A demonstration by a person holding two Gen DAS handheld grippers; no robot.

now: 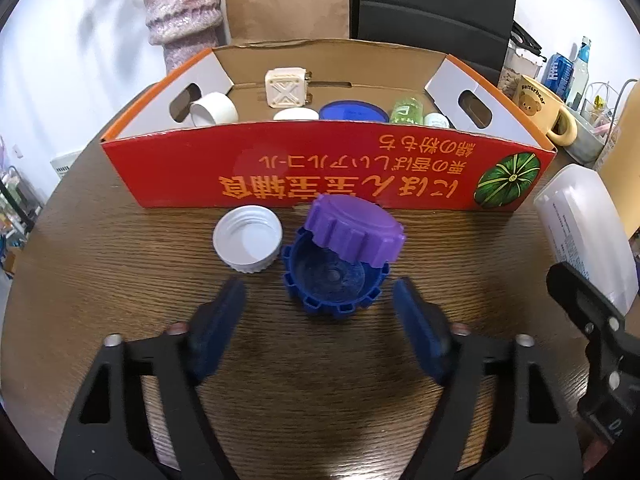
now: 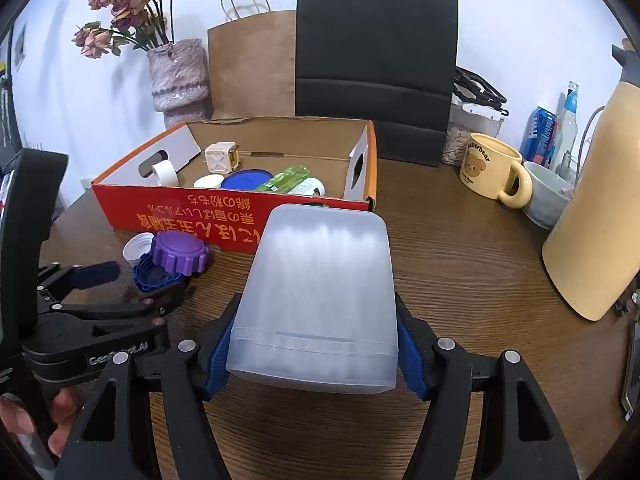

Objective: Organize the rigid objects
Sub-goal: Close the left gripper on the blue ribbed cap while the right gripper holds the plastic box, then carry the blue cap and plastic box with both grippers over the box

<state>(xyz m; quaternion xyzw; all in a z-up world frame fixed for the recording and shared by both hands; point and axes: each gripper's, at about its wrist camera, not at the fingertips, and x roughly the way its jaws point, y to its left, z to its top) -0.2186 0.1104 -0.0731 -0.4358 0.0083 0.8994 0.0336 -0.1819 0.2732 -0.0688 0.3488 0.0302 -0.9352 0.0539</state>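
**Caps waiting outside the box**

Our left gripper (image 1: 320, 308) stands open before the blue cap (image 1: 334, 280), touching nothing; the purple cap (image 1: 354, 232) leans on it, near the box (image 1: 320, 168). Our right gripper (image 2: 316, 354) clamps the tub (image 2: 320, 300) — likely bound for the box. The tub's base is hidden.

Dark wood-grain table (image 2: 460, 264). Red cardboard box (image 1: 320, 172) on it; white cap (image 1: 247, 239), open side up, and blue cap (image 1: 334, 280) just before box, purple cap (image 1: 354, 230) tilted on blue. Bear mug (image 2: 490, 168), grey bowl (image 2: 546, 196), cream jug (image 2: 600, 200) at right.
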